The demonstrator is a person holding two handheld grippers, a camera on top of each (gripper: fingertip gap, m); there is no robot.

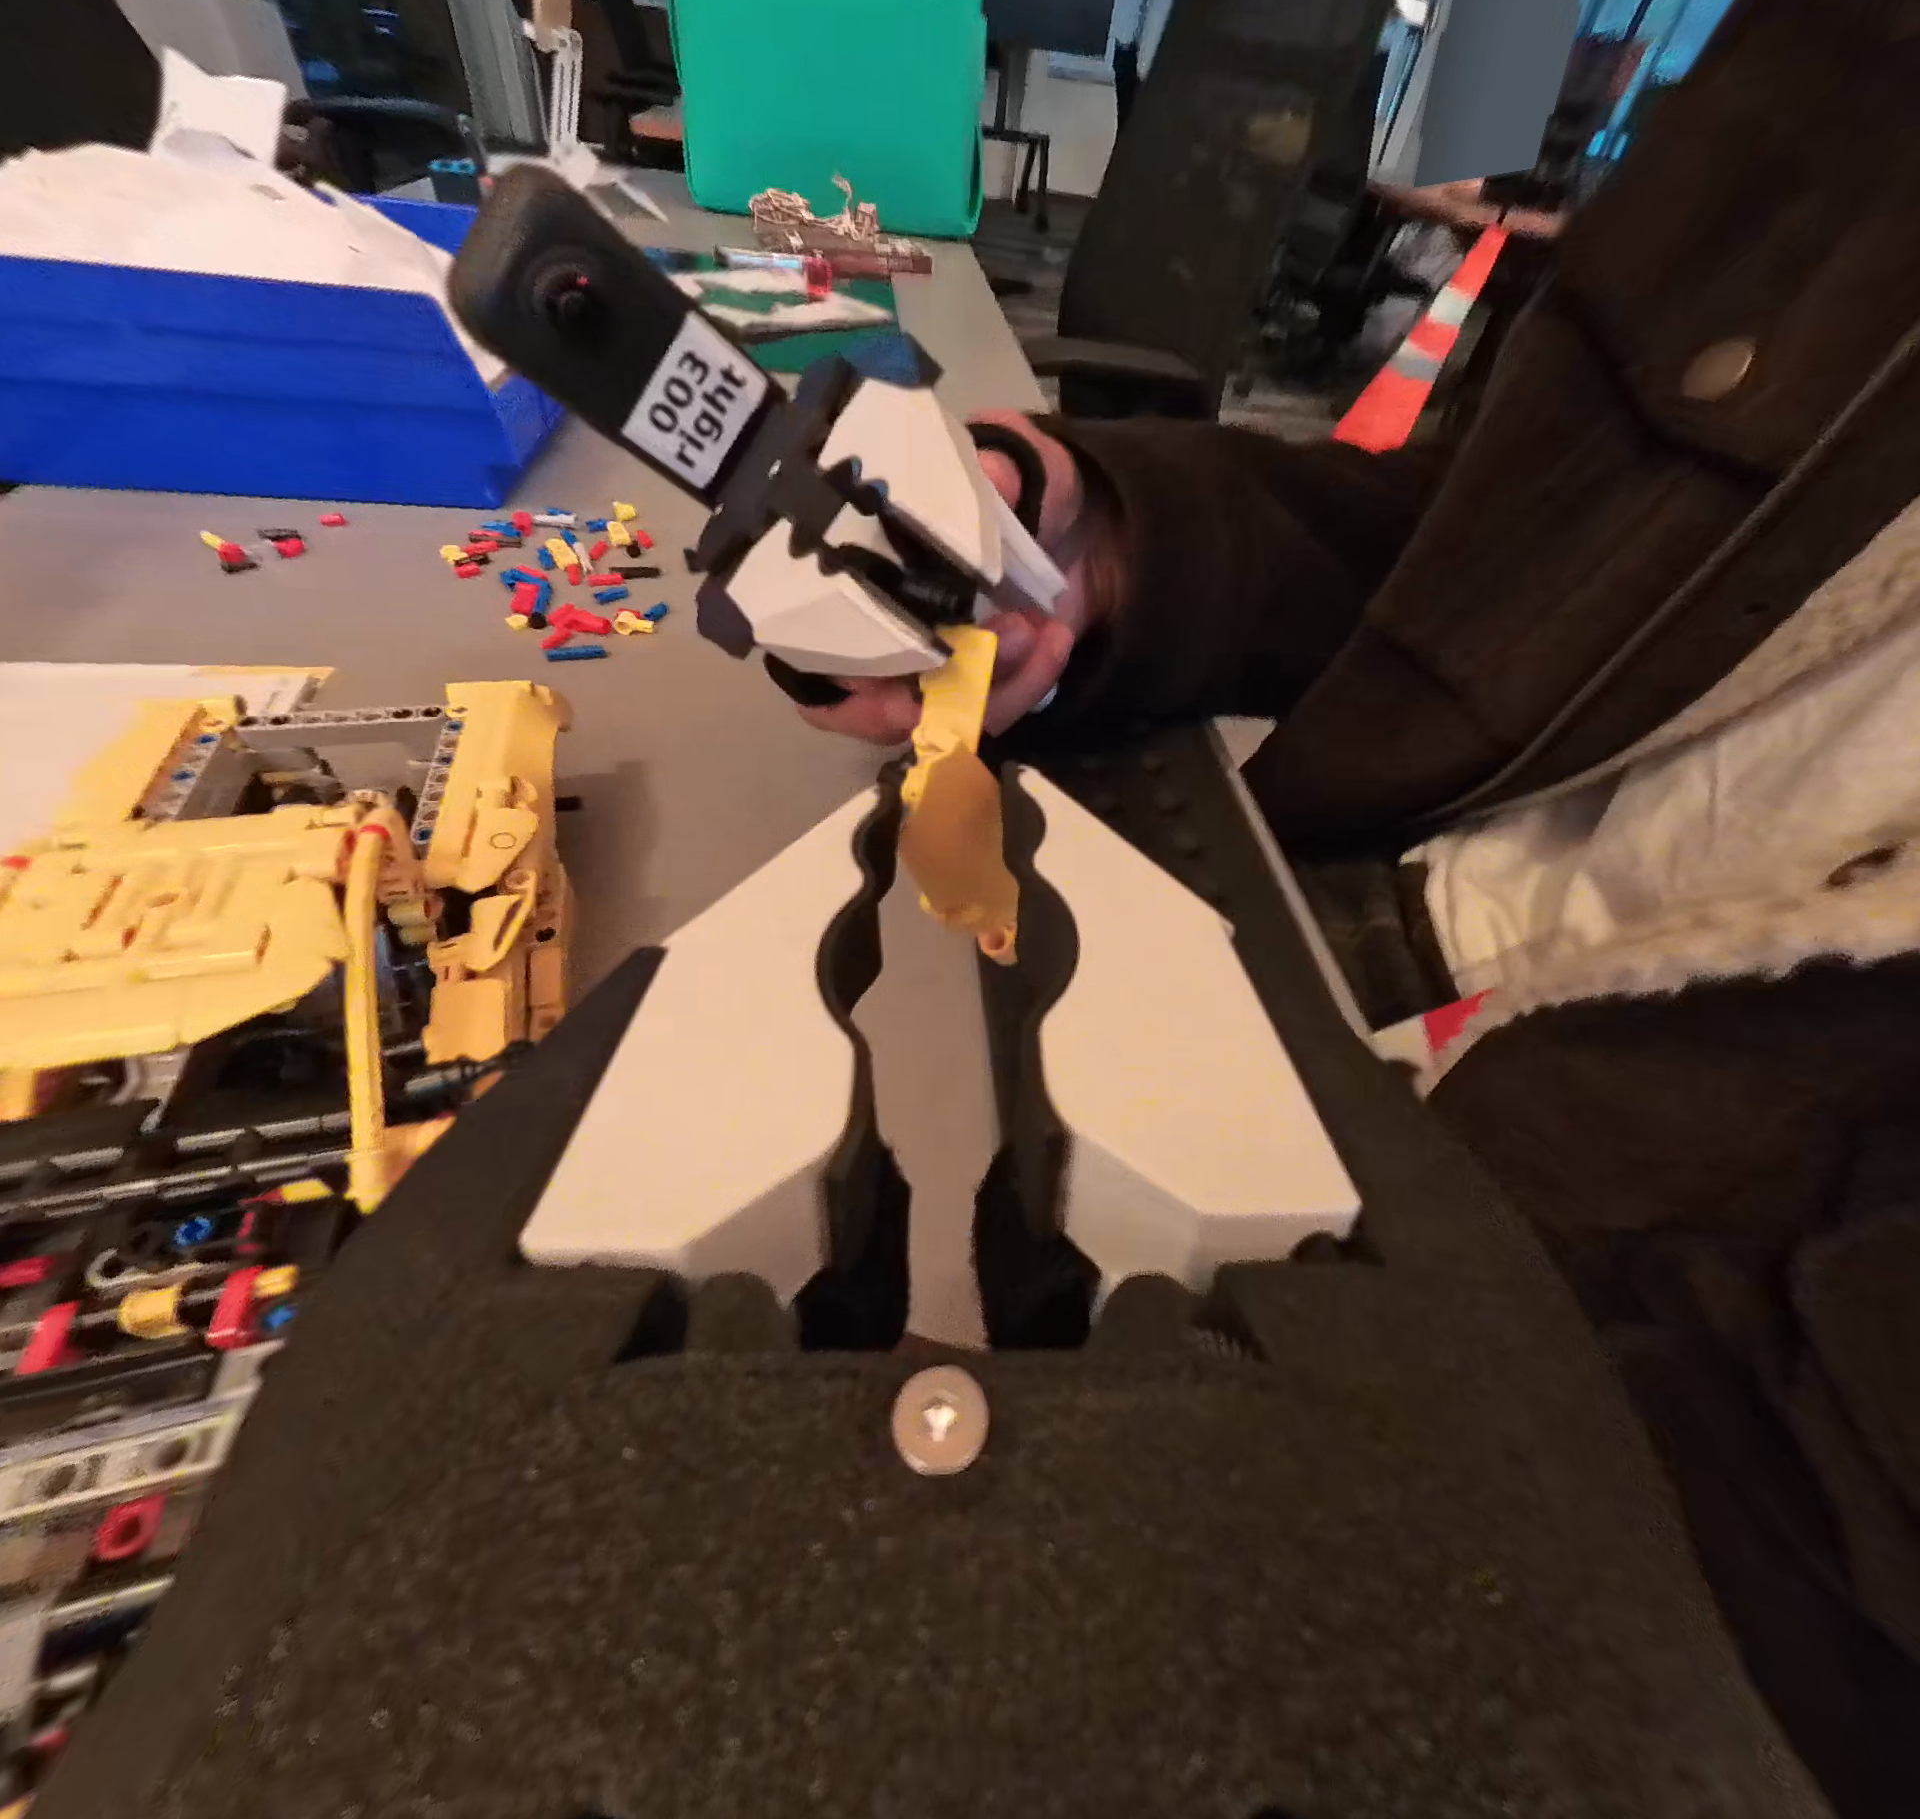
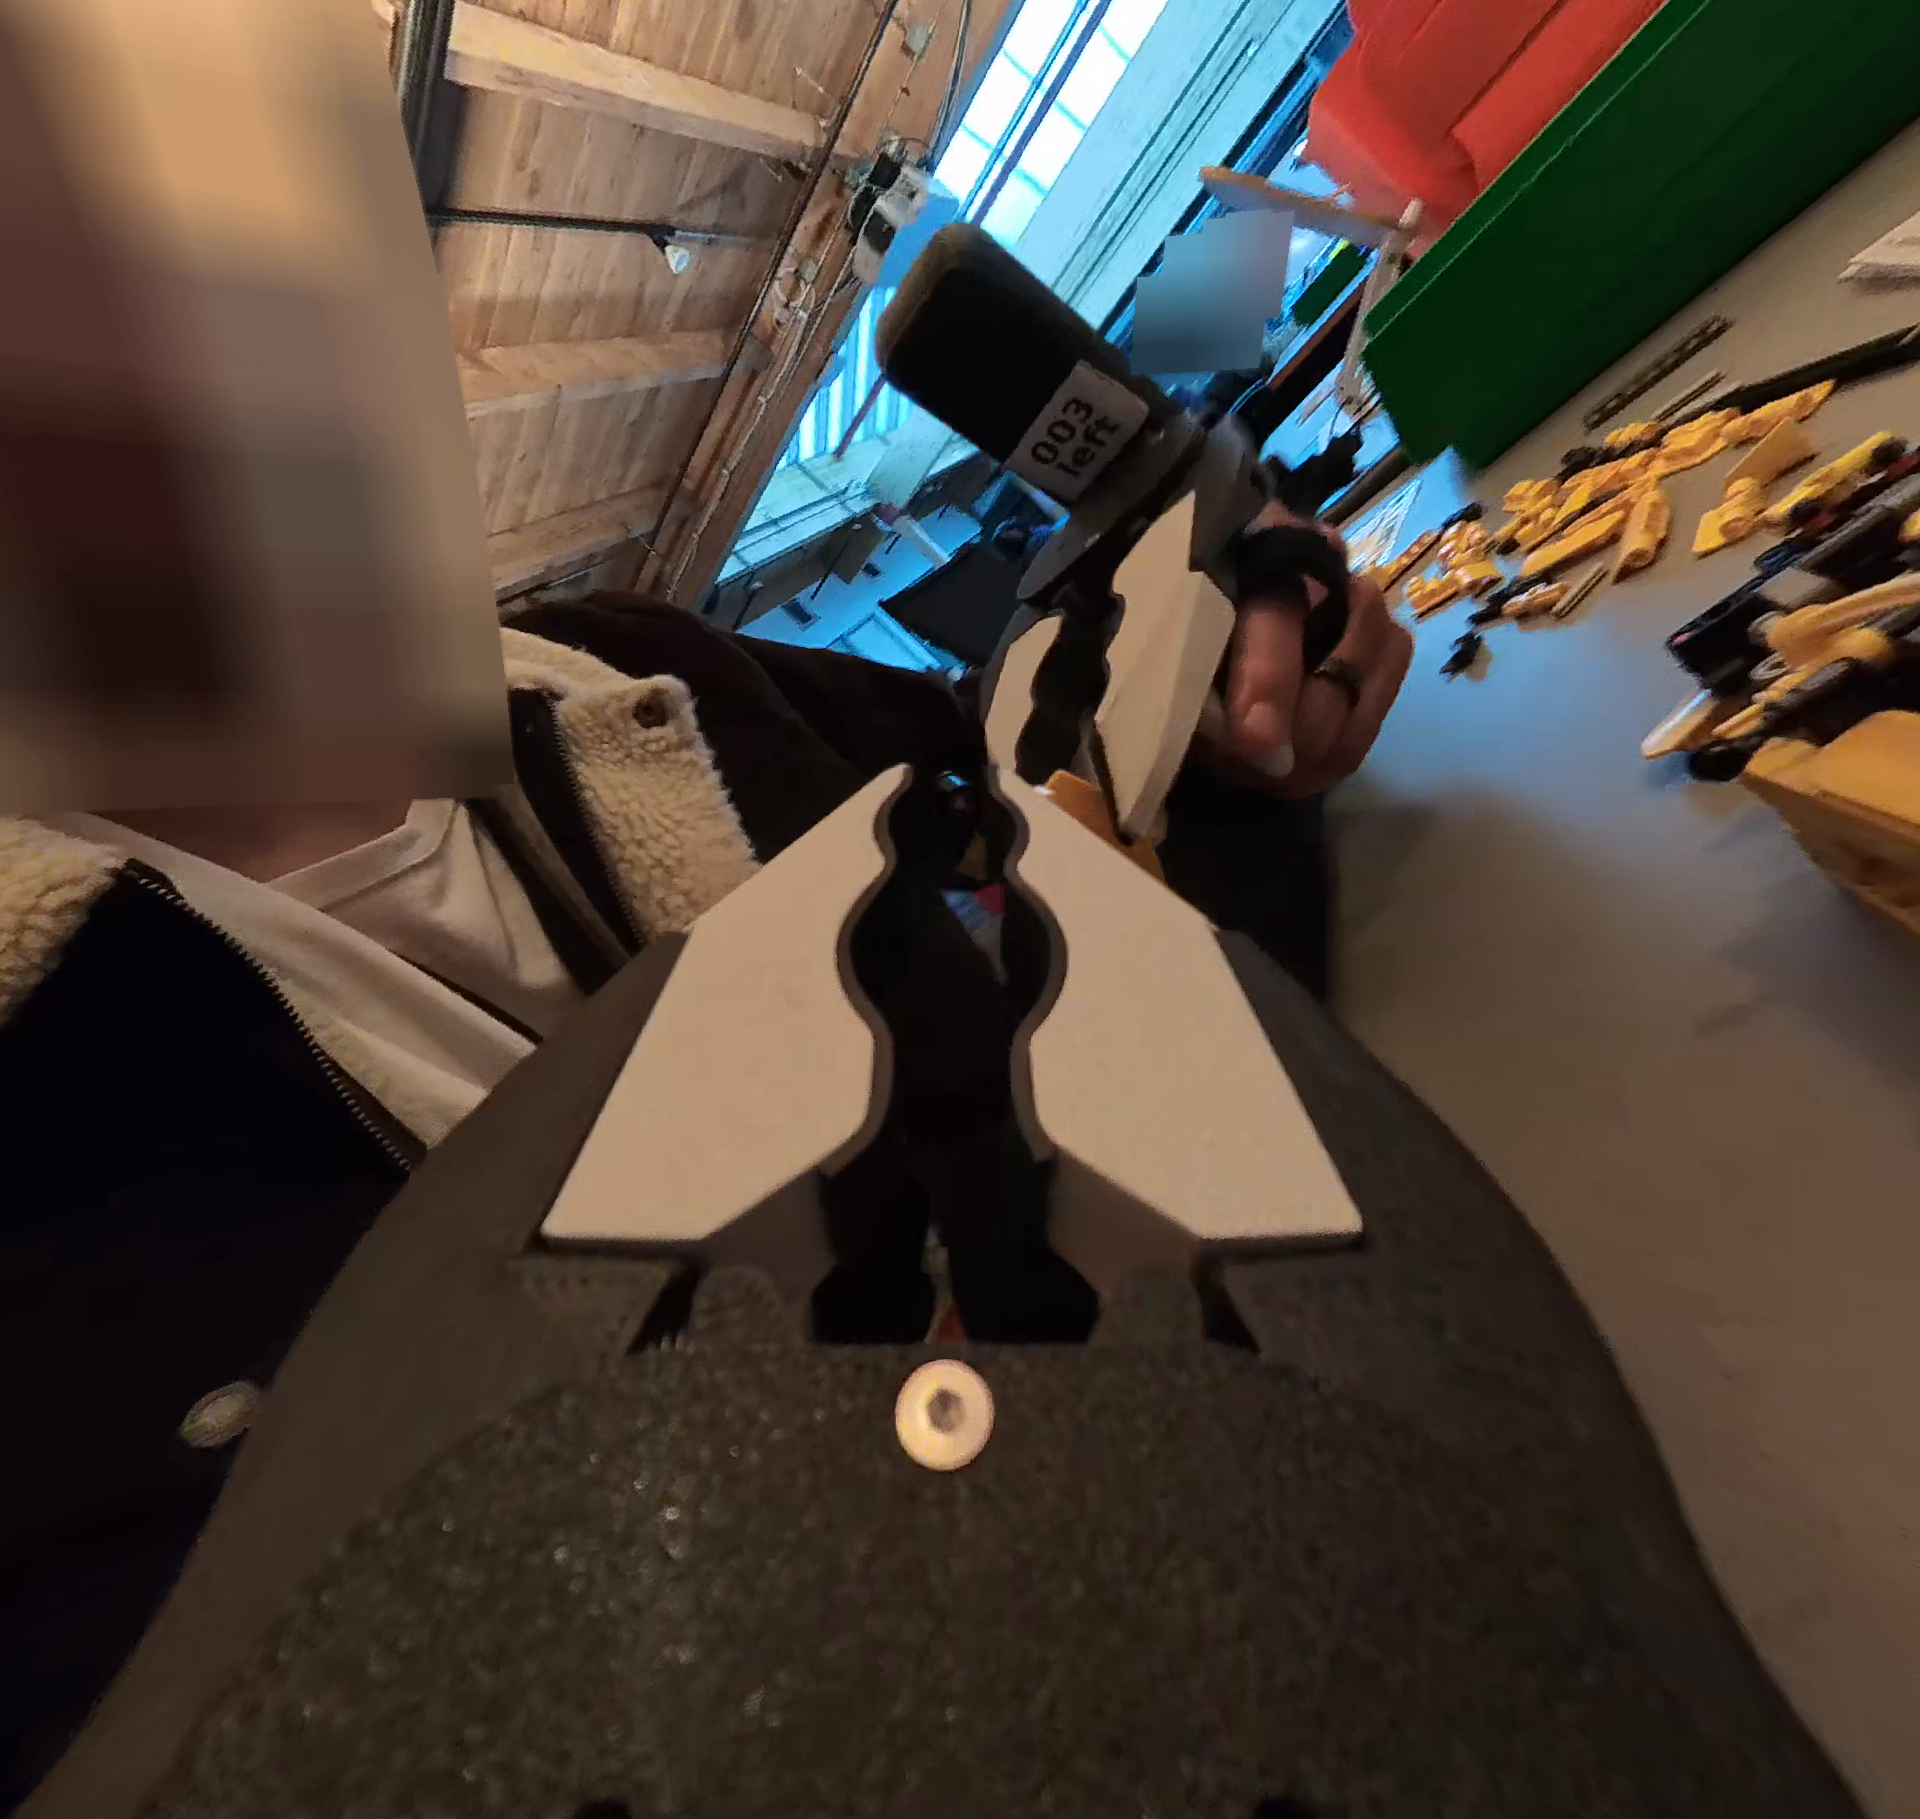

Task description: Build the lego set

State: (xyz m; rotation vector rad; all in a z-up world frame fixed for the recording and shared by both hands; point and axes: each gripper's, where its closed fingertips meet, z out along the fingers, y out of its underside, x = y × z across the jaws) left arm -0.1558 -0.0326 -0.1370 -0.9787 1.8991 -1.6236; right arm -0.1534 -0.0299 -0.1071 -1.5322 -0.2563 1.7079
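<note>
Gripping one yellow lego piece (image 1: pixel 956 834) between them, left gripper (image 1: pixel 948 782), right gripper (image 1: pixel 951 652), both clamped.

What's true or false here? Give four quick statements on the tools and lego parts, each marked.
1. The left tool and the right tool both grip the same yellow piece. True.
2. The yellow piece lies flat on the table. False: it is held up off the table between the two tools.
3. Loose small parts lie on the table beyond the yellow model. True.
4. The bin behind the loose parts is red. False: it is blue.
</note>
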